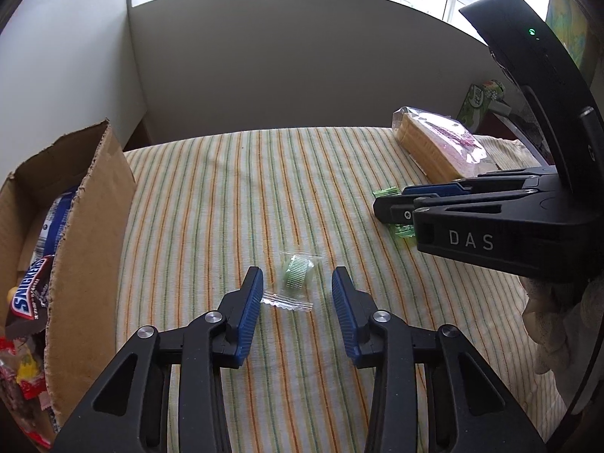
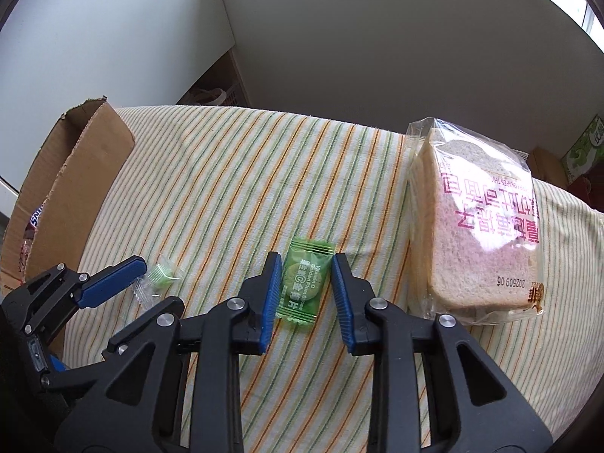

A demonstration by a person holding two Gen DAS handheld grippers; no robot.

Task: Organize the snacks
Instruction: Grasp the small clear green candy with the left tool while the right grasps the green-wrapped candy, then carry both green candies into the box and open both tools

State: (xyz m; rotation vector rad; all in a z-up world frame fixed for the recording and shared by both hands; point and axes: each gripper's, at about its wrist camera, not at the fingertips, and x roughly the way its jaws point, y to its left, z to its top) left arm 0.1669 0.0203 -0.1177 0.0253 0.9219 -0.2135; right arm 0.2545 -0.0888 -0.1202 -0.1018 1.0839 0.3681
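A clear-wrapped green candy [image 1: 295, 276] lies on the striped tablecloth, between the tips of my open left gripper [image 1: 297, 279]; it also shows in the right wrist view [image 2: 160, 277]. A green sachet candy [image 2: 305, 284] lies flat between the blue pads of my open right gripper [image 2: 306, 266]; the pads stand close on both sides, with small gaps. In the left wrist view the right gripper [image 1: 392, 207] hides most of that sachet [image 1: 385, 191]. A cardboard box [image 1: 81, 234] at the left holds Snickers and other snacks.
A bagged loaf of sliced bread [image 2: 479, 222] lies right of the right gripper, also seen in the left wrist view [image 1: 438, 143]. The box [image 2: 68, 196] stands at the table's left edge. A green carton [image 1: 477, 104] sits beyond the table's far right. A white wall is behind.
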